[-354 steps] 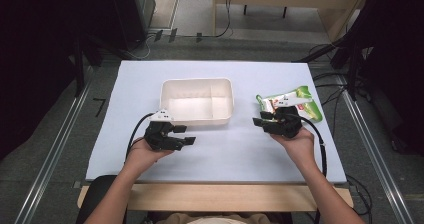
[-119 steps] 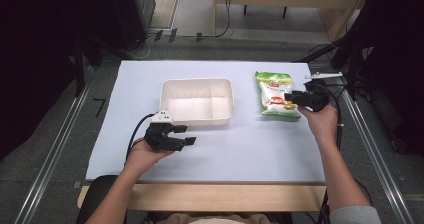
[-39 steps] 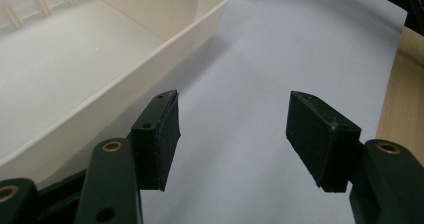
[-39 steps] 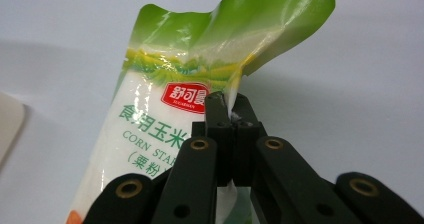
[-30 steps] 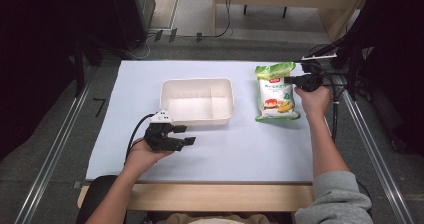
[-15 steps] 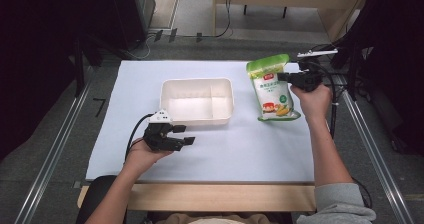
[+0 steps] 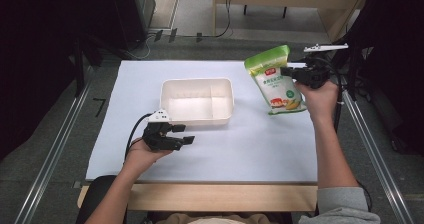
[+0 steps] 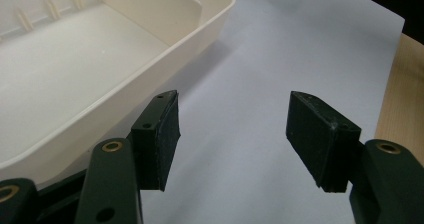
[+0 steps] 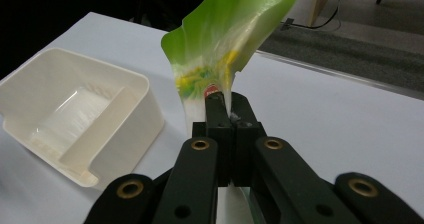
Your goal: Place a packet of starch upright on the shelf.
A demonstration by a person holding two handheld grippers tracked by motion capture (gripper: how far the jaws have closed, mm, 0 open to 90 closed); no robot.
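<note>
While the right gripper point(image 7: 289, 72) is closed tightly on the edge of the green and white plastic snack bag point(image 7: 273, 80), the bag hangs above the white table cover point(image 7: 250, 149), to the right of the cream plastic divided tray point(image 7: 197, 101). The left gripper point(image 7: 186, 134) rests just in front of the tray, jaws open and empty.

Between my two hands the white tabletop point(image 7: 250, 149) lies bare, so either could cross in front of me freely. The cream tray point(image 7: 197, 100) stands in the middle, just beyond my left hand-held gripper point(image 7: 189, 140), blocking a straight push forward there. The snack bag point(image 7: 274, 79) hangs from my right hand-held gripper point(image 7: 286, 72), with a clear gap between it and the tray.
</note>
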